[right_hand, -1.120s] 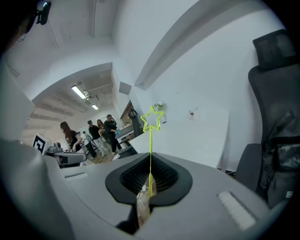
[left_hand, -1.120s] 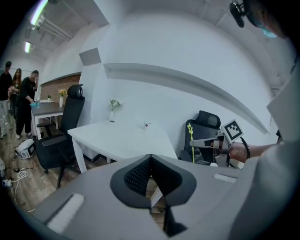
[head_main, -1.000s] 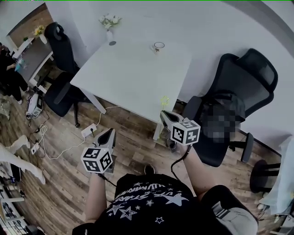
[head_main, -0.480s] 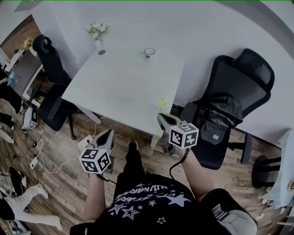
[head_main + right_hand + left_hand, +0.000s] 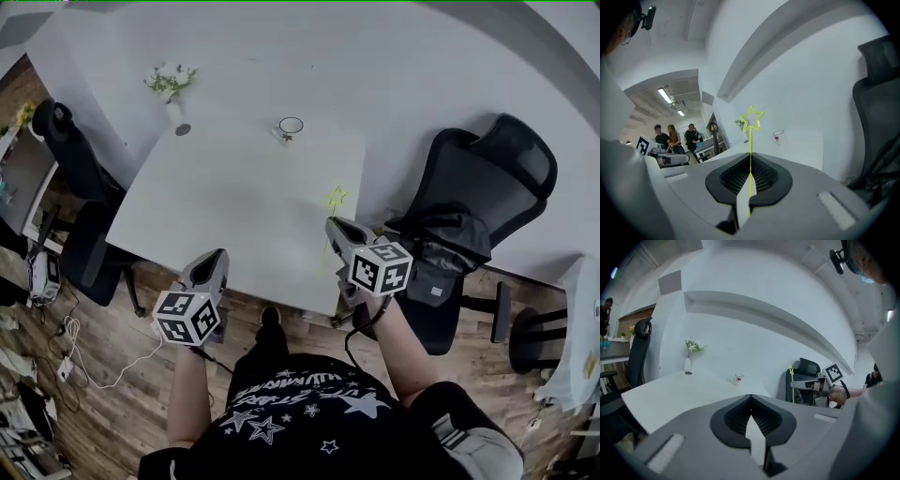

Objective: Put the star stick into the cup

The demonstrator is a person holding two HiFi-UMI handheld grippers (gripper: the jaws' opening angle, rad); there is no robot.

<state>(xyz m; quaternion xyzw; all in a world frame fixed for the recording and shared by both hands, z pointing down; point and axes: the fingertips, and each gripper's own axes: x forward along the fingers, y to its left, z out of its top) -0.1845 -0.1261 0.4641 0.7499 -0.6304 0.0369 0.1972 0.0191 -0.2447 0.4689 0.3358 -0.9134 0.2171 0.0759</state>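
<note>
The star stick [image 5: 335, 201] is a thin yellow-green rod topped by an outlined star. My right gripper [image 5: 335, 232] is shut on its lower part and holds it upright over the near right edge of the white table [image 5: 234, 202]. In the right gripper view the star [image 5: 753, 119] rises straight above the closed jaws [image 5: 750, 164]. The small clear cup [image 5: 291, 126] stands at the table's far edge, well beyond the stick, and also shows as the cup [image 5: 778, 136] right of the star. My left gripper [image 5: 215, 263] hangs at the near left edge, jaws [image 5: 750, 403] shut with nothing in them.
A white vase of flowers [image 5: 172, 86] stands at the table's far left corner. A black office chair [image 5: 473, 202] with a bag on its seat is right of the table. Another dark chair [image 5: 73, 178] is at the left. Cables lie on the wooden floor [image 5: 66, 337]. People stand far off [image 5: 675, 136].
The table has come closer in the head view and both grippers now reach its near edge. The right gripper still holds the star stick upright. The cup has not moved on the table.
</note>
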